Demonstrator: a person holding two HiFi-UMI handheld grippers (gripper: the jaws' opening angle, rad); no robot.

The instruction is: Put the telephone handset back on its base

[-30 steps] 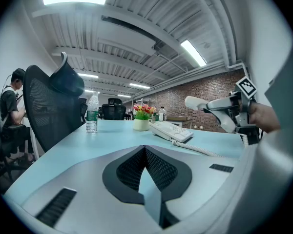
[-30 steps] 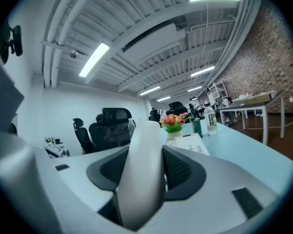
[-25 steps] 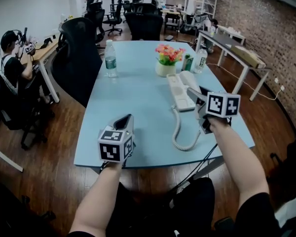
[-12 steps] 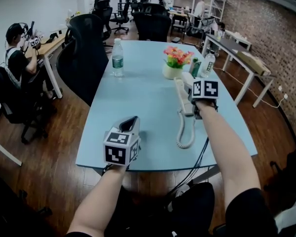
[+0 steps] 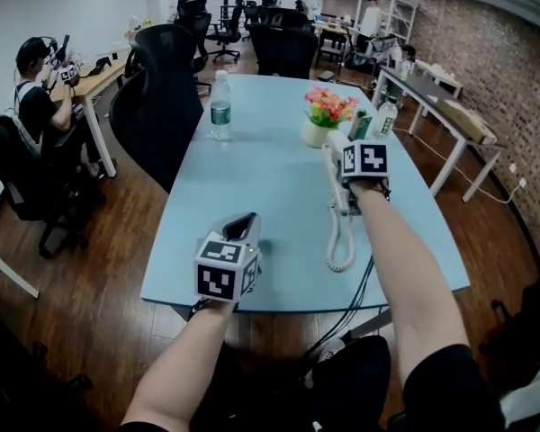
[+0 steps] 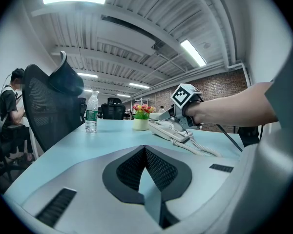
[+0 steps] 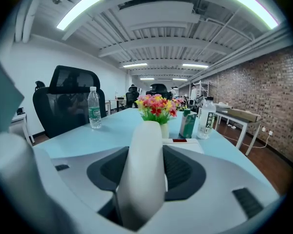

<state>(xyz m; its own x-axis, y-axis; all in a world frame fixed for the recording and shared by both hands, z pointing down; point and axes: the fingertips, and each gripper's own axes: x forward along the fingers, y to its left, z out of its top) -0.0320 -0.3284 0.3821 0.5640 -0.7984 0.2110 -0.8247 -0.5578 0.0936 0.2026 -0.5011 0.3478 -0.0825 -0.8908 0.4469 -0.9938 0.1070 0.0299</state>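
Right hand-held gripper [image 7: 146,179] gripped the handset [image 7: 147,135] by the base [image 5: 335,194]. Lowered askew, it could have missed the cradle, or the coiled cord [image 5: 339,241] could have snagged.

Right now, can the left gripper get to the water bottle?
Probably yes, with a long stretch. Only bare table lies between the left gripper and the water bottle, but its jaws are together and would need opening.
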